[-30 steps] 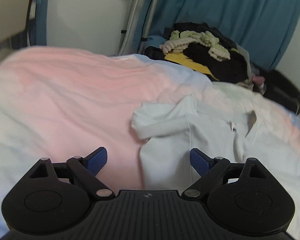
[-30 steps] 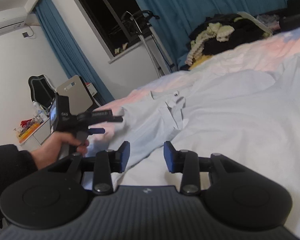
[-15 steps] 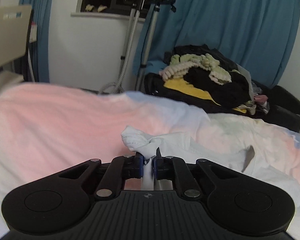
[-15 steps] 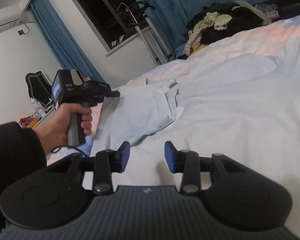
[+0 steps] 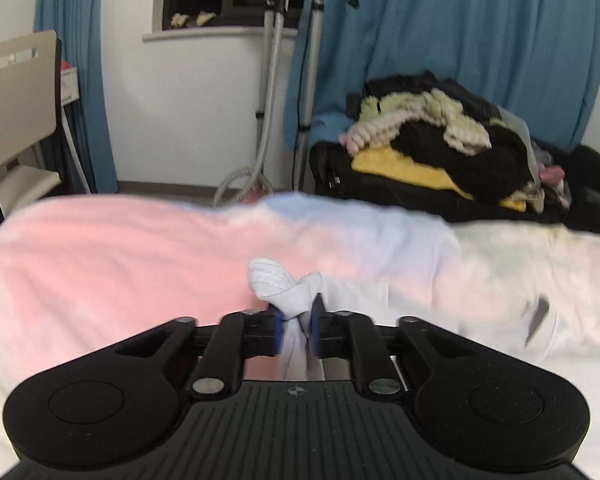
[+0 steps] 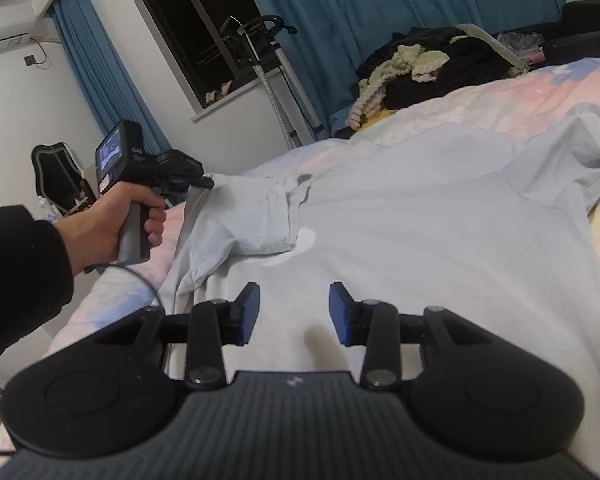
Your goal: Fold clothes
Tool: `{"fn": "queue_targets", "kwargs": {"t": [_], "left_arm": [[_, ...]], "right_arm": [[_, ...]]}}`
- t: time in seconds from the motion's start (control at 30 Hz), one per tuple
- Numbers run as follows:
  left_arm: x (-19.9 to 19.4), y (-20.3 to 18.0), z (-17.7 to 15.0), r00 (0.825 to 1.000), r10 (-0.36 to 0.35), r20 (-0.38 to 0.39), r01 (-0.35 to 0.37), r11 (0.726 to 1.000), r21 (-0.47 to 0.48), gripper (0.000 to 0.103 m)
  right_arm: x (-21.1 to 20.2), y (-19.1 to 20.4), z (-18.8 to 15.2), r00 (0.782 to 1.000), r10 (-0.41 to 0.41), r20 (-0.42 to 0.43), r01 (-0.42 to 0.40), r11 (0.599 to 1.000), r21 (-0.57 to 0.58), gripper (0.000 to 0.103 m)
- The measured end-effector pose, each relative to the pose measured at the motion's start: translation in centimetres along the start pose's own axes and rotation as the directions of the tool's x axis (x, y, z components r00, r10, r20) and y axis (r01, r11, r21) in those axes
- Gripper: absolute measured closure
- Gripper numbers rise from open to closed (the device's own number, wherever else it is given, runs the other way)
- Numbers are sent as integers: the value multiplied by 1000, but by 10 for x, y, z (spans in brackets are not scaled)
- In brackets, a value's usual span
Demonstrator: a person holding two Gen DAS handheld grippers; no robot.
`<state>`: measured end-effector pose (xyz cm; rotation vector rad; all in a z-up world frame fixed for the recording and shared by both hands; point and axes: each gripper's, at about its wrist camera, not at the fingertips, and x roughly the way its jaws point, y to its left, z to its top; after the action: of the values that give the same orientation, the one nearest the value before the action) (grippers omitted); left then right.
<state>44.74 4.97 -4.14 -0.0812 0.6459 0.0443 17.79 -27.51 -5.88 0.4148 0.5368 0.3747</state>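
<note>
A pale blue shirt lies spread across the bed, its collar area rumpled near the middle. My left gripper is shut on a bunched sleeve end of that shirt and holds it lifted above the pink bedcover. In the right wrist view the same left gripper pinches the sleeve's tip, held by a hand in a black sleeve. My right gripper hovers open just over the shirt's lower body, with nothing between its fingers.
A heap of black, yellow and cream clothes sits on a dark case beyond the bed. A garment steamer pole and blue curtains stand by the window. A beige chair is at the left.
My left gripper went from open over the shirt to shut on the sleeve end, then lifted it up and back. The right gripper stayed open and barely shifted.
</note>
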Motion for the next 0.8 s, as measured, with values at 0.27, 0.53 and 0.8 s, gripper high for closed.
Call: {"fn": "queue_targets", "kwargs": {"t": [0.27, 0.53, 0.8], "left_arm": [[-112, 13, -64, 985, -135, -104, 134, 991, -18, 38], [-253, 4, -199, 835, -358, -418, 334, 933, -134, 32], [-286, -1, -257, 764, -325, -558, 307, 943, -129, 34]], "right_arm": [[-14, -8, 9, 999, -32, 34, 32, 999, -4, 63], [-66, -4, 19, 992, -68, 107, 67, 998, 11, 63], [-126, 2, 13, 976, -121, 181, 116, 993, 38, 61]]}}
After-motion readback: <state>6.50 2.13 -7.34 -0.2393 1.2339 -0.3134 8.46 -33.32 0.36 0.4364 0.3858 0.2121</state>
